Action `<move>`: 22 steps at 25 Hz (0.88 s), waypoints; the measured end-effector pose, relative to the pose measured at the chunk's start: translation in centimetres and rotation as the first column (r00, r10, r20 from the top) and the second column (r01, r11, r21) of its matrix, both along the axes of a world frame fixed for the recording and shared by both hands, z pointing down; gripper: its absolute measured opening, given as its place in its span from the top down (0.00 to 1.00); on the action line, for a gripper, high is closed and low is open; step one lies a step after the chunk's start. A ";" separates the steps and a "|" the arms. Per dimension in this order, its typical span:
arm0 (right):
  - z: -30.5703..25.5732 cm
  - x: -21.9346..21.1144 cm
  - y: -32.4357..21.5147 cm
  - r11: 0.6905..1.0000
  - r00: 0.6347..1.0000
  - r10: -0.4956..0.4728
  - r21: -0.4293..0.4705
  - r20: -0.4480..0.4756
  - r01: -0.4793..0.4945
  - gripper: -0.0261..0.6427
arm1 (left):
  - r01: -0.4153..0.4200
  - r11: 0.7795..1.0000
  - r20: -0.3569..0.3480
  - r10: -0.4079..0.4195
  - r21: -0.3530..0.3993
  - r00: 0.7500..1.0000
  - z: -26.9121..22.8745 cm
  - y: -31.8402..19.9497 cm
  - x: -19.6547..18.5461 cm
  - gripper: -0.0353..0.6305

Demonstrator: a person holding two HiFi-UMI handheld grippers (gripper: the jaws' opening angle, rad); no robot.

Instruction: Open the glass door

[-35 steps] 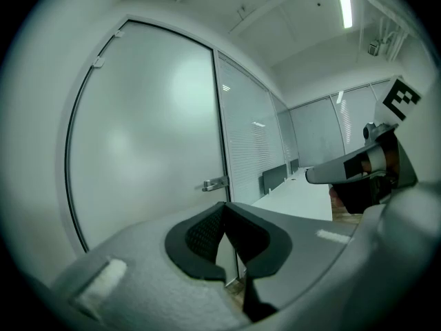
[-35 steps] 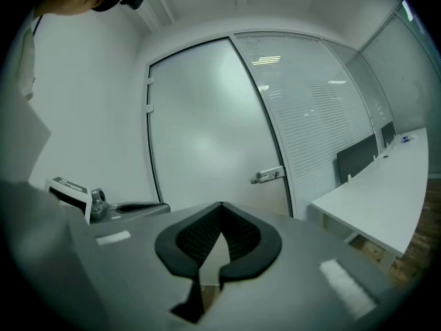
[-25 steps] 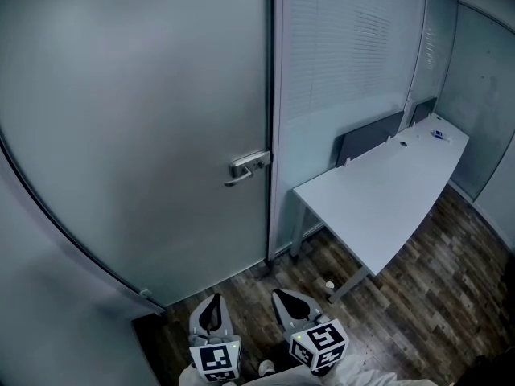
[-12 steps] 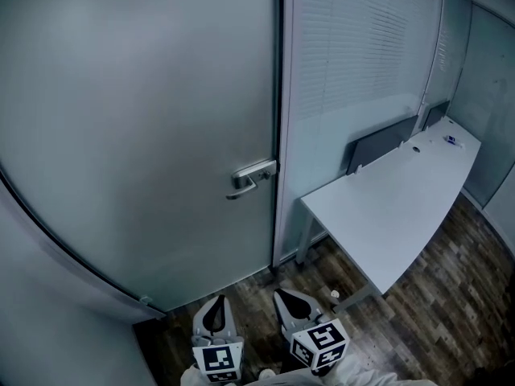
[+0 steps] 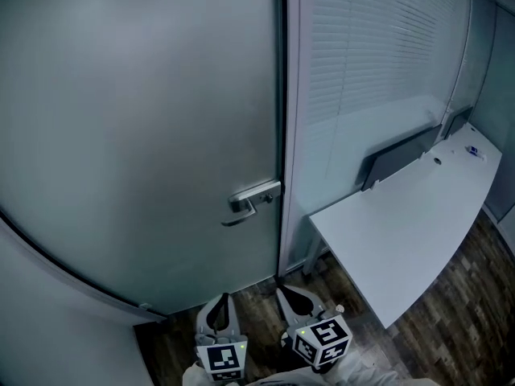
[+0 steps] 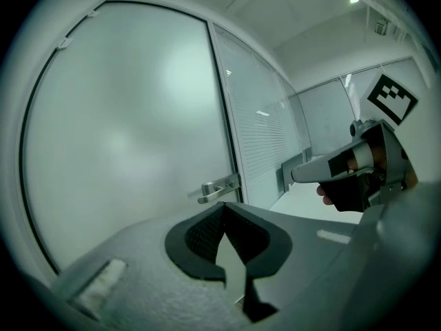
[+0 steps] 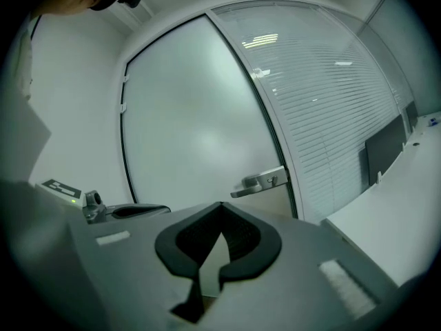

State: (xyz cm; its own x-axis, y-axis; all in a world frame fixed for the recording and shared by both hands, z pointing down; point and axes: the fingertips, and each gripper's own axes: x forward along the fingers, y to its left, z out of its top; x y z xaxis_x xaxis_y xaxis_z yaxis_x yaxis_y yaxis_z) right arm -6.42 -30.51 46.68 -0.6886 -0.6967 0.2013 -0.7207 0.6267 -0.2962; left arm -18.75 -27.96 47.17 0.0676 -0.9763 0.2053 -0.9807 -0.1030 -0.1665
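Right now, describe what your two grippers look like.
The left gripper and right gripper match: pale grey shells with black ribbed pads that taper to a point. Each carries a white cube printed with black square markers and a small green light.

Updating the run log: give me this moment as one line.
stage: before contact | glass door: closed | handle: untouched | left gripper: shut, empty | right gripper: shut, empty

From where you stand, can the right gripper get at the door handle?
Probably yes. The door handle sits ahead of the right gripper with nothing between them; the desk lies off to the right. Its jaws are shut.
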 end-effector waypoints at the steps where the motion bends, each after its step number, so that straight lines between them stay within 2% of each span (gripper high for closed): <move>1: 0.1 0.0 -0.9 1.000 1.000 -0.011 -0.006 0.003 0.011 0.96 | 0.014 1.000 0.000 -0.014 -0.005 1.000 0.0 -0.9 0.0 0.94; 7: 1.1 0.7 -5.7 0.998 0.998 -0.062 -0.024 0.023 0.062 0.96 | 0.067 0.997 0.018 -0.066 -0.029 0.998 0.9 -5.2 0.5 0.94; 11: 1.4 1.6 -8.5 0.997 0.996 -0.079 -0.024 0.042 0.080 0.96 | 0.073 0.997 0.032 -0.072 -0.011 0.997 1.4 -7.0 0.8 0.94; 16: 2.2 2.2 -11.1 0.995 0.995 -0.088 -0.040 0.056 0.090 0.96 | 0.146 0.989 0.041 -0.144 -0.025 0.989 2.4 -8.4 -0.5 0.94; 22: 2.5 1.7 -12.6 0.994 0.994 -0.092 -0.050 0.054 0.094 0.96 | 0.156 0.988 0.100 -0.154 -0.018 0.983 2.5 -10.1 -1.4 0.94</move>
State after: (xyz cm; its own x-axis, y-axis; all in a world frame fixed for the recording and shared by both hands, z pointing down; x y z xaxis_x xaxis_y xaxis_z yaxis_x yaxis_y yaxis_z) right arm -4.68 -43.16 49.18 -0.7602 -0.6185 0.1989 -0.6431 0.6728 -0.3658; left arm -20.13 -38.08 49.63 -0.1056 -0.9678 0.2286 -0.9642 0.0434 -0.2615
